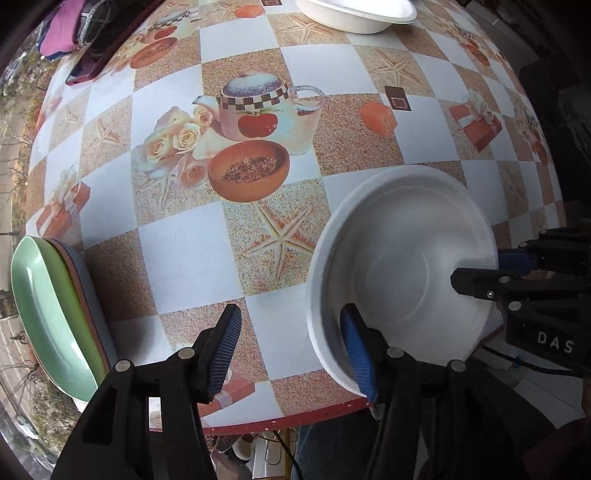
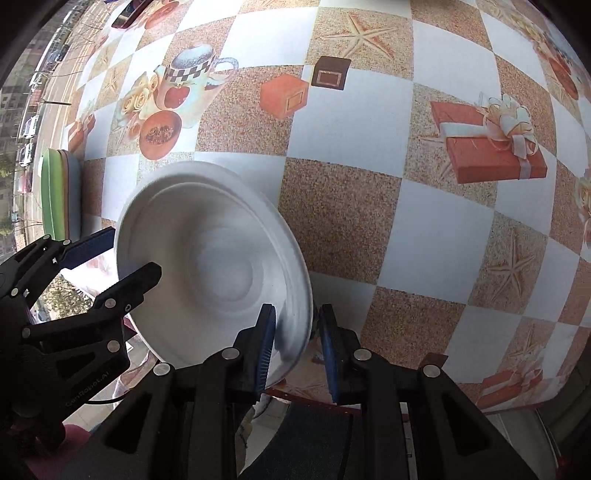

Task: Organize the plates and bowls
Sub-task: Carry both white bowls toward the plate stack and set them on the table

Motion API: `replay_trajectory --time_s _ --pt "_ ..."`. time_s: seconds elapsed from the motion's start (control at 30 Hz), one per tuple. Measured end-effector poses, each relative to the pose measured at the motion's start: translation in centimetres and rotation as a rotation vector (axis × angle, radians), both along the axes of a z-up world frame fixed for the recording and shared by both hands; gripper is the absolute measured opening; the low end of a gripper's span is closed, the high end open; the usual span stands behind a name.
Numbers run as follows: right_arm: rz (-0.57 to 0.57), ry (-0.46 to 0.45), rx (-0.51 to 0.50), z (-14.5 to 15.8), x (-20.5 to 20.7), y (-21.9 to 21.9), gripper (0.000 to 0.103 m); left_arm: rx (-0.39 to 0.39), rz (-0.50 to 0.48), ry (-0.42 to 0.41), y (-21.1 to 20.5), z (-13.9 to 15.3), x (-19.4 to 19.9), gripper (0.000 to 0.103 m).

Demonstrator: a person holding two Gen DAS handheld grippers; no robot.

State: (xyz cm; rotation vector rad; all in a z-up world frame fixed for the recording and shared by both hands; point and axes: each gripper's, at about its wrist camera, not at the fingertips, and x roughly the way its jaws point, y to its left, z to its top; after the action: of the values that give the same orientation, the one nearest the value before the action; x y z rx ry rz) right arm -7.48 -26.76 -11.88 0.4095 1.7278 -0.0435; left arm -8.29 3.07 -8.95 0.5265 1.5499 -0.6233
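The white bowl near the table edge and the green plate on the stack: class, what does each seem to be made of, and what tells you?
White bowl: probably moulded paper pulp, matte and slightly fibrous, with soft pressed rings and no shine. Green plate: likely plastic or glazed ceramic; it is smooth and glossy with a bright streak of reflected light, but the look alone cannot settle which.

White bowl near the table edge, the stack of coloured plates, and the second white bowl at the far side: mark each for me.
White bowl (image 2: 221, 258), right wrist view, on its inner base.
Stack of coloured plates (image 1: 44, 306), left wrist view, on the green top plate.
Second white bowl (image 1: 354, 18), left wrist view, on its outer wall.
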Motion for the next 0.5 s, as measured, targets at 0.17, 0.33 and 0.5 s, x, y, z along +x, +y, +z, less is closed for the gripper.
replay_trajectory --time_s 0.17,0.33,0.5 --pt "-0.098 -0.051 -0.037 2.1 -0.1 -3.9 0.086 -0.037 0.048 -0.059 3.8 2.8 2.1 0.079" --pt "-0.212 -0.034 -0.082 3.0 1.5 -8.5 0.087 -0.045 0.080 -0.124 4.4 4.6 5.7 0.079" --pt "-0.312 -0.012 -0.083 3.2 1.4 -12.4 0.087 -0.049 0.094 -0.157 1.4 7.0 10.2 0.079"
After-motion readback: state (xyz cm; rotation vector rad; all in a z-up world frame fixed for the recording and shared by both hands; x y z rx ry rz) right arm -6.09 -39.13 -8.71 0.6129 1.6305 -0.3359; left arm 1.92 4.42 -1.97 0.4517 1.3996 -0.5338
